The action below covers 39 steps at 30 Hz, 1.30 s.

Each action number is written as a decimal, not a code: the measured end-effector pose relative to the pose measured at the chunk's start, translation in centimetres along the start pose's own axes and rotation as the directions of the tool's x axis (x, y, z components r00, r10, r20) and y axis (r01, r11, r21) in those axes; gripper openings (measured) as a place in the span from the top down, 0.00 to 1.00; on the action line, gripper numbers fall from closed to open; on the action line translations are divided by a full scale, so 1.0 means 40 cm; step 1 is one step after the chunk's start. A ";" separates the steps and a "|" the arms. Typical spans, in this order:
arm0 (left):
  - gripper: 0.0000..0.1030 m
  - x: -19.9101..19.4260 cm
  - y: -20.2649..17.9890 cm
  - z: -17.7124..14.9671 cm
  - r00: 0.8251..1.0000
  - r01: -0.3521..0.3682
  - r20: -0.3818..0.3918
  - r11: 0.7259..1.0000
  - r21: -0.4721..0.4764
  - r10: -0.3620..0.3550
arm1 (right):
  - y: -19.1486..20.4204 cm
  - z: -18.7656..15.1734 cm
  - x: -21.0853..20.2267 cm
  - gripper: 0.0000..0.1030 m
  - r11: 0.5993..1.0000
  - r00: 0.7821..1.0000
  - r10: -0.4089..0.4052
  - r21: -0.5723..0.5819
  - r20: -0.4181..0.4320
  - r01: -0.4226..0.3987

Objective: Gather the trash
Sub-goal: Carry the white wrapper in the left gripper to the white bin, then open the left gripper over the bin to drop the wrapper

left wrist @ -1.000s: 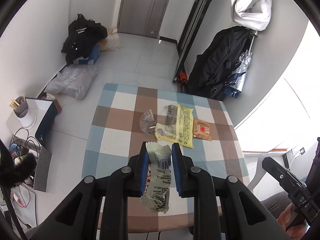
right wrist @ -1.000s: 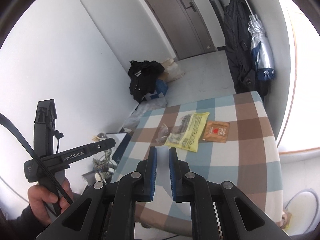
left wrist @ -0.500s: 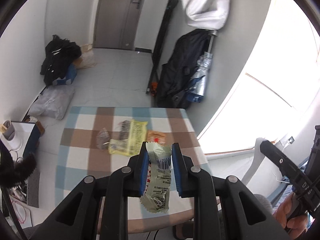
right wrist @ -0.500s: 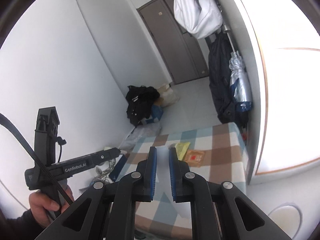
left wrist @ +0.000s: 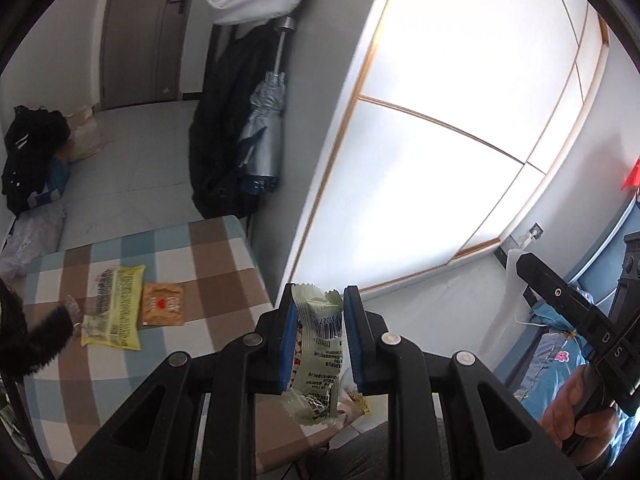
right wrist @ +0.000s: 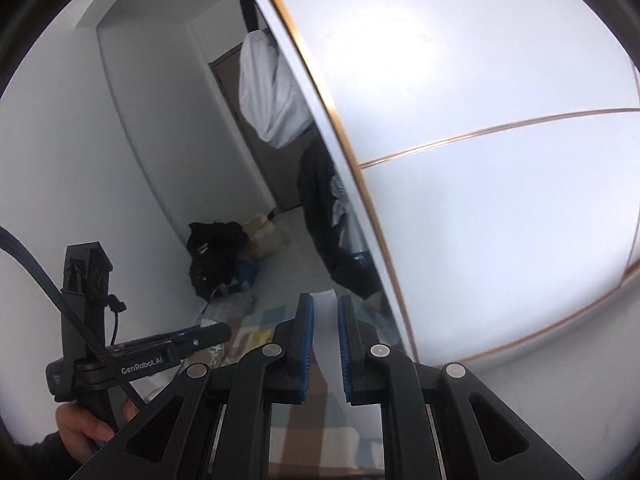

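Between the blue-padded fingers of the left gripper a pale green wrapper is clamped, its crimped top edge standing above the pads and its crumpled lower end hanging free below them, a printed barcode turned toward the camera. This gripper is angled downward, past the near edge of the counter, which is covered by a soft cloth checked in brown, blue and white. On that cloth a flat yellow packet with dark print is seen lying, and just beside it a smaller orange sachet with a red mark. The right gripper is held nearer to level, facing a bright window framed in thin gold strips; its ribbed blue pads are drawn close together with only a narrow slit left, and nothing is gripped there. A hand is seen wrapped around the black handle of the other tool
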State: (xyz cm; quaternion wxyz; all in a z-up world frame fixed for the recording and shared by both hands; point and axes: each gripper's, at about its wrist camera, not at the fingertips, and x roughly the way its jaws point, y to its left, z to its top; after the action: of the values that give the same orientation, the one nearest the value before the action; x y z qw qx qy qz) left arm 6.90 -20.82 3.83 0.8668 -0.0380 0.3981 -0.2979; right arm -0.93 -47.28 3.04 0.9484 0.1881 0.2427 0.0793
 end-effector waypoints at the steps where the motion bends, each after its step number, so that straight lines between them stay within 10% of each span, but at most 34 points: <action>1: 0.83 0.017 -0.016 -0.001 1.000 0.011 -0.014 1.000 0.008 -0.011 | -0.029 -0.005 -0.007 0.89 1.000 1.000 -0.019 0.016 -0.003 0.019; 15: 0.83 0.333 -0.163 -0.052 0.939 0.199 -0.306 0.974 0.111 -0.157 | -0.370 -0.170 0.002 0.89 0.947 0.965 -0.208 0.212 -0.158 0.239; 22: 0.83 0.486 -0.201 -0.120 0.836 0.283 -0.512 0.955 0.093 -0.198 | -0.480 -0.294 0.066 0.89 0.910 0.942 -0.203 0.303 -0.269 0.282; 27: 0.83 0.594 -0.237 -0.182 0.717 0.360 -0.663 0.929 0.087 -0.215 | -0.528 -0.380 0.122 0.89 0.884 0.923 -0.187 0.353 -0.336 0.307; 39: 0.83 0.706 -0.302 -0.255 0.617 0.371 -0.770 0.923 0.103 -0.162 | -0.612 -0.544 0.243 0.84 0.821 0.876 -0.142 0.440 -0.461 0.364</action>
State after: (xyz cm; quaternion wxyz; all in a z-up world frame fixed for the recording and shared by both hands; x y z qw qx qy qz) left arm 8.04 -44.40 -18.30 0.5682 0.1394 0.6672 -0.4611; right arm -1.68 -60.44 -28.48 0.7931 0.3784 0.4704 -0.0806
